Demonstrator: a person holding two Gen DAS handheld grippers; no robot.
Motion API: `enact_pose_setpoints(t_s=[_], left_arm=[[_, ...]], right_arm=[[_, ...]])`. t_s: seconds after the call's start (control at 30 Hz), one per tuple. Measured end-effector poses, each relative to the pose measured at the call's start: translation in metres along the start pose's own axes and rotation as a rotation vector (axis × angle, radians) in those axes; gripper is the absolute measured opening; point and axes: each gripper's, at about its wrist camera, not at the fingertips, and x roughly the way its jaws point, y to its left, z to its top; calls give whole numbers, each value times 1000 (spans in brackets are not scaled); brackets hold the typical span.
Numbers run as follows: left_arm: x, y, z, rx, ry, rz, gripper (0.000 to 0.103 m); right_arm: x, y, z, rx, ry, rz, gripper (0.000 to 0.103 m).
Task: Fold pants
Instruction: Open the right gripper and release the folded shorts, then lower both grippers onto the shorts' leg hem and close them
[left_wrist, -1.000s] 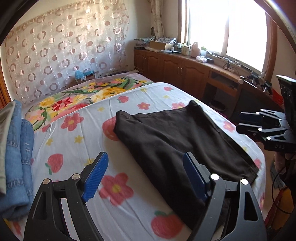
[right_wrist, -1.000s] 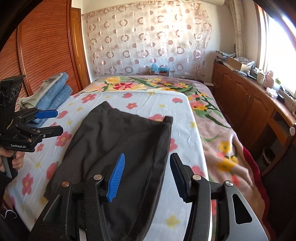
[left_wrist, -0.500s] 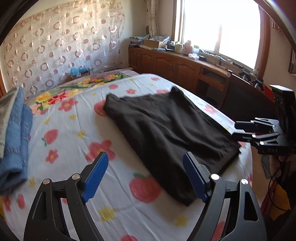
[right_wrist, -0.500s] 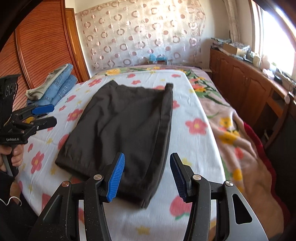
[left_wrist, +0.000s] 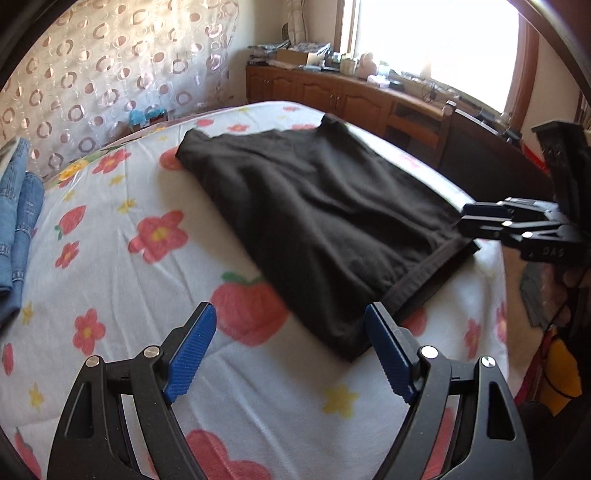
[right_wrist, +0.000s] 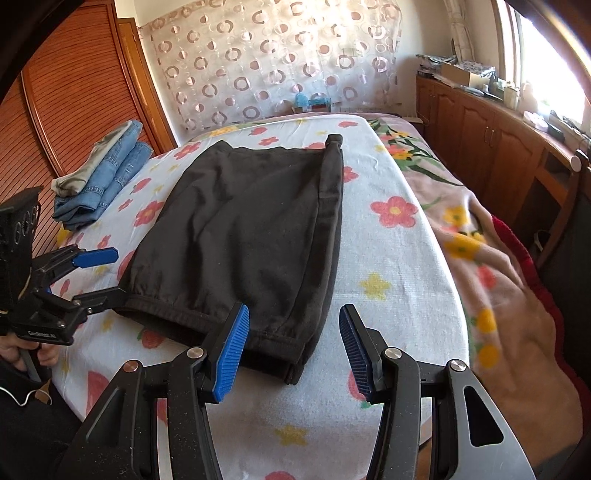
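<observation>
Item: black pants, lying flat on the bed over the flower-print sheet, already doubled lengthwise by the look of it, cuffed hem end nearest the person, far end toward the curtain; left gripper, fingers spread wide and empty, hovering just short of the near left corner of the hem, seen from the right wrist view with one finger above and one level with the hem edge, contact not certain; right gripper, fingers about half apart, holding nothing, the near right corner of the hem lying between and just ahead of them; folded jeans, stacked at the far left of the bed, well apart from the work; wooden cabinets under the window, not involved. Step in hand, as I judge it: taking both hem corners to carry that end over toward the far end. To do it well: bring each pair of fingers around all layers at the corner, not the top layer alone; close both at matching spots on the cuff; lift evenly so the cloth does not skew; lay hem on far edge, edges aligned. Risk: a lower layer slipping free and bunching.
</observation>
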Motion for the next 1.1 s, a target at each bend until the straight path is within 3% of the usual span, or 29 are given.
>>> enact_pose_setpoints(t_s=[0.5, 0.77, 0.9, 0.97, 1.1], left_arm=[[-4, 3, -10, -30, -21, -21, 84], [-4, 4, -8, -48, -20, -26, 83], [-6, 1, -9, -52, -23, -52, 73], [-9, -2, -9, -56, -27, -77, 62], [-9, -9, -12, -54, -20, -128, 58]], right_arm=[[5, 6, -10, 0, 19, -15, 53], [7, 15, -10, -51, 18, -27, 32], [7, 14, -11, -57, 16, -9, 25], [7, 13, -12, -54, 13, -2, 23], [7, 12, -13, -49, 11, 5, 21]])
